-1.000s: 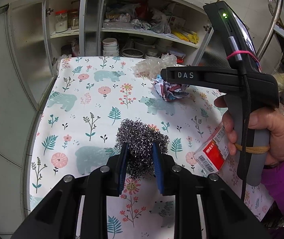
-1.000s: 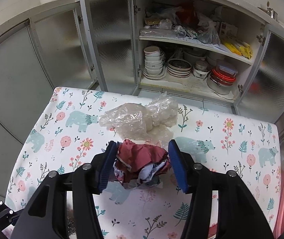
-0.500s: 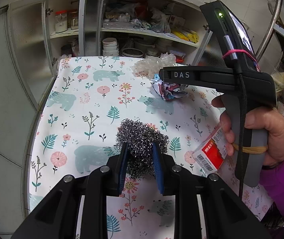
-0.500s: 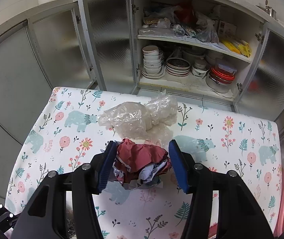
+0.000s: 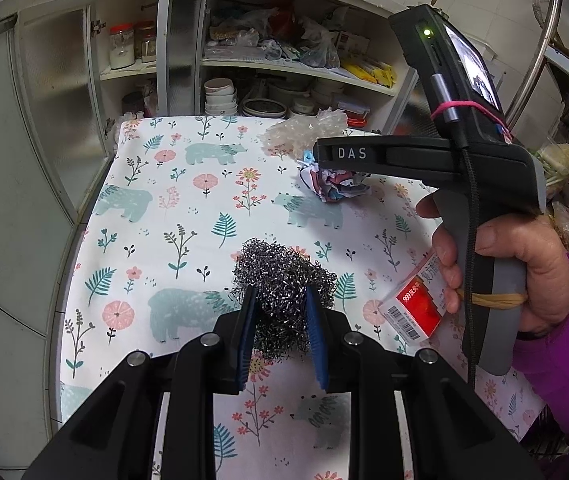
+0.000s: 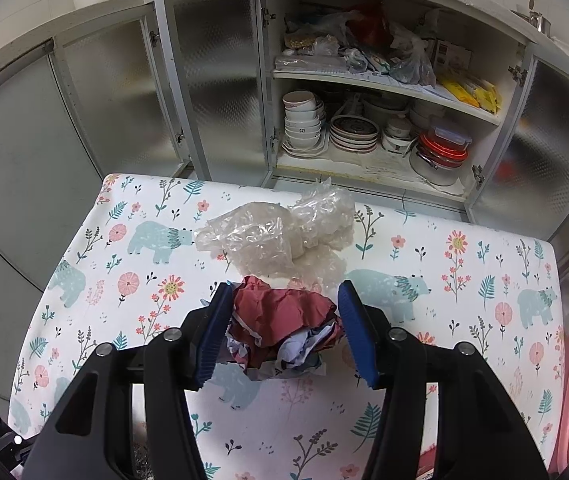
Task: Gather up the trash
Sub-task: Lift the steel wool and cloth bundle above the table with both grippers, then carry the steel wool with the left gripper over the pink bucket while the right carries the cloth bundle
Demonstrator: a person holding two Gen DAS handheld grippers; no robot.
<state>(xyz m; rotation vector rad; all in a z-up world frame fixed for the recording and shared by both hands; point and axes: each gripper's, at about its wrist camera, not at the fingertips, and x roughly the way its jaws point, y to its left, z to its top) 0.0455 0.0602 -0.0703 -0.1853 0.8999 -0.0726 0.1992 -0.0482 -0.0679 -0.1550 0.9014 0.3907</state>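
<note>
Left tool (image 5: 280, 322) is clamped on the steel wool scrubber (image 5: 282, 280), pads pressing into both sides of it, and nothing has budged over the last second: same squeeze, same spot low over the floral surface (image 5: 156, 184). Right tool (image 6: 282, 330) is the same story, jaws set fairly wide around the crumpled paper ball (image 6: 284, 326), left pad touching it, right pad right at its edge, no change either. So my read is both grabs are basically done and the lift is what's left.

Direction-wise, the scrubber is a roundish wad with no real long axis. The paper ball is lumpy, a bit wider across the jaws than deep. Further out, the crinkled clear plastic bag (image 6: 276, 236) sits just behind the paper, and a red-and-white box (image 5: 416, 304) lies by the right hand (image 5: 500, 264).
</note>
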